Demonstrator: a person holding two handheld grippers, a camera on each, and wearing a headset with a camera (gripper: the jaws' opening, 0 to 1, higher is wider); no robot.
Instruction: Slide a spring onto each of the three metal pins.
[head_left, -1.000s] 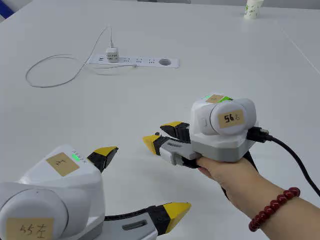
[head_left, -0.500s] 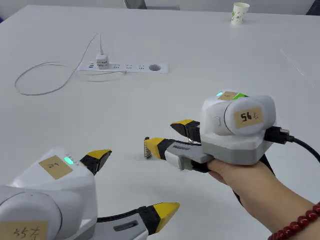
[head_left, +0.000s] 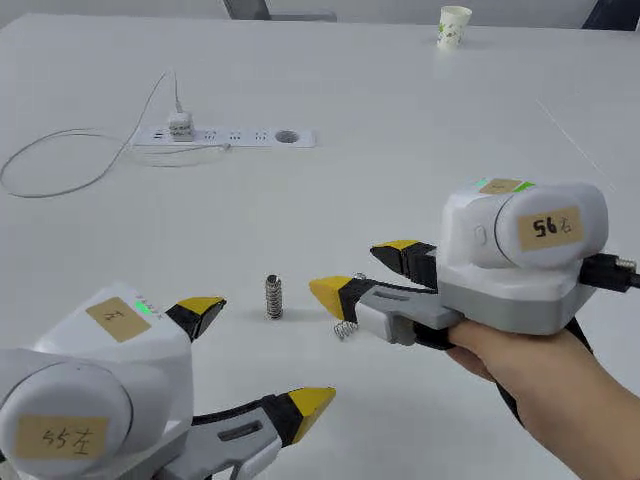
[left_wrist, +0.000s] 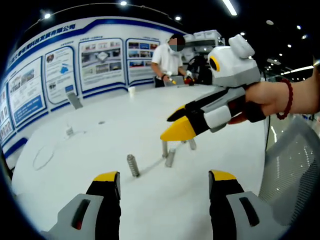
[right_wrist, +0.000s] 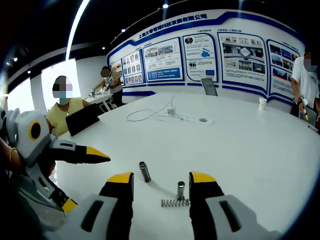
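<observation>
One upright metal pin wears a spring (head_left: 273, 297) (left_wrist: 132, 165) (right_wrist: 145, 171) on the white table. A bare pin (right_wrist: 180, 190) (left_wrist: 164, 148) stands to its right, and a loose spring (head_left: 345, 327) (right_wrist: 175, 202) lies at that pin's foot. In the left gripper view a further pin (left_wrist: 192, 144) stands behind. My right gripper (head_left: 362, 272) (right_wrist: 161, 182) (left_wrist: 180, 122) is open, jaws to either side of the bare pin, holding nothing. My left gripper (head_left: 258, 353) (left_wrist: 165, 182) (right_wrist: 85, 180) is open and empty, just short of the sprung pin.
A white power strip (head_left: 225, 136) with a plugged charger and a looping cable (head_left: 60, 170) lies at the back left. A paper cup (head_left: 454, 25) stands at the far edge. People sit and stand beyond the table (right_wrist: 260, 150) in both gripper views.
The right gripper has drawn back to the right, uncovering the sprung pin and then the loose spring. The head camera has also shifted. The left gripper has hardly moved.
</observation>
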